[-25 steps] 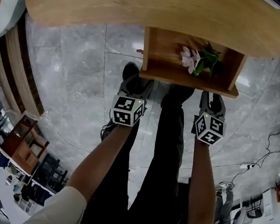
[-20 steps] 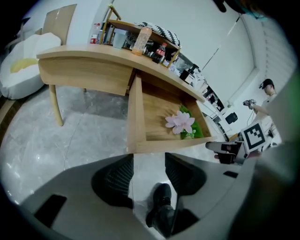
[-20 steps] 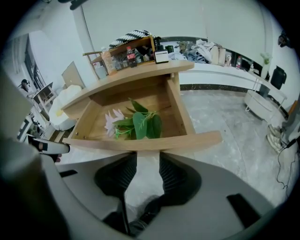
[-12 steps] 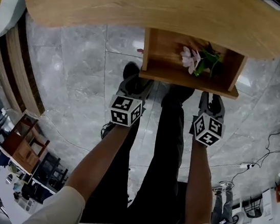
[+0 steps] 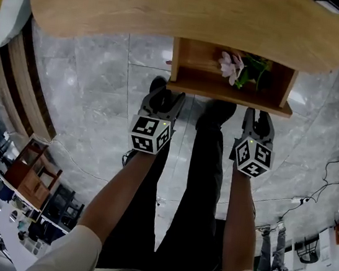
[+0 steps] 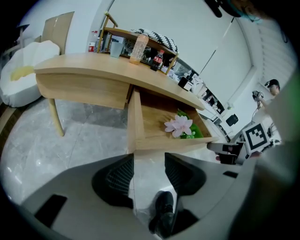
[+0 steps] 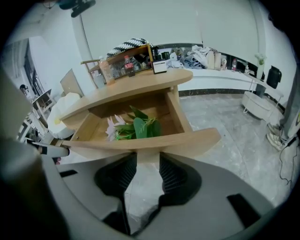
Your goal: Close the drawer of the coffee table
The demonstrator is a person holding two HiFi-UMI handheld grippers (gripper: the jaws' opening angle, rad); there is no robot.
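Since a second ago the drawer (image 5: pixel 228 95) has slid slightly further under the near edge of the surface (image 5: pixel 174 13), with both claws following. Its front board lies crosswise just ahead of them, the left claw (image 5: pixel 165 97) at its left corner and the right claw (image 5: pixel 258 117) near its right end. Both claws are open and empty, and the remaining push looks to be straight forward.
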